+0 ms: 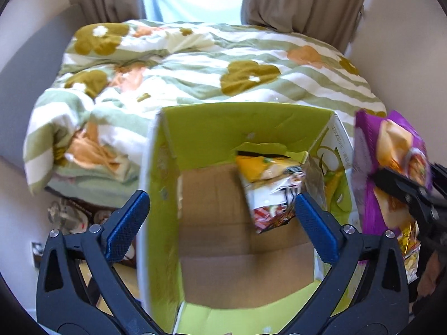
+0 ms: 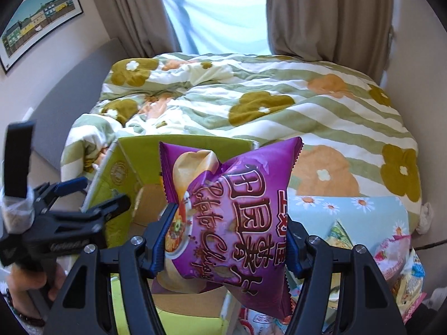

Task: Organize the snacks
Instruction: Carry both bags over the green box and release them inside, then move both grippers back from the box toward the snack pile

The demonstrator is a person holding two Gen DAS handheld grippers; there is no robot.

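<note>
A green cardboard box (image 1: pixel 251 122) stands open at the foot of the bed, with a yellow and white snack bag (image 1: pixel 268 187) lying against its right inner wall. My left gripper (image 1: pixel 220 217) hangs open over the box, its blue pads wide apart and touching nothing. My right gripper (image 2: pixel 229 240) is shut on a purple potato chip bag (image 2: pixel 237 203), held above the box's right side. In the left wrist view the purple bag (image 1: pixel 391 167) and the right gripper (image 1: pixel 410 195) show at the right edge. The left gripper (image 2: pixel 81 198) shows in the right wrist view over the box (image 2: pixel 139 150).
A bed with a striped, flowered quilt (image 1: pixel 195 64) fills the space behind the box. Several more snack packets (image 2: pixel 396 268) lie on a light blue daisy cloth (image 2: pixel 349 209) at the right. Curtains (image 2: pixel 321 14) and a window stand beyond the bed.
</note>
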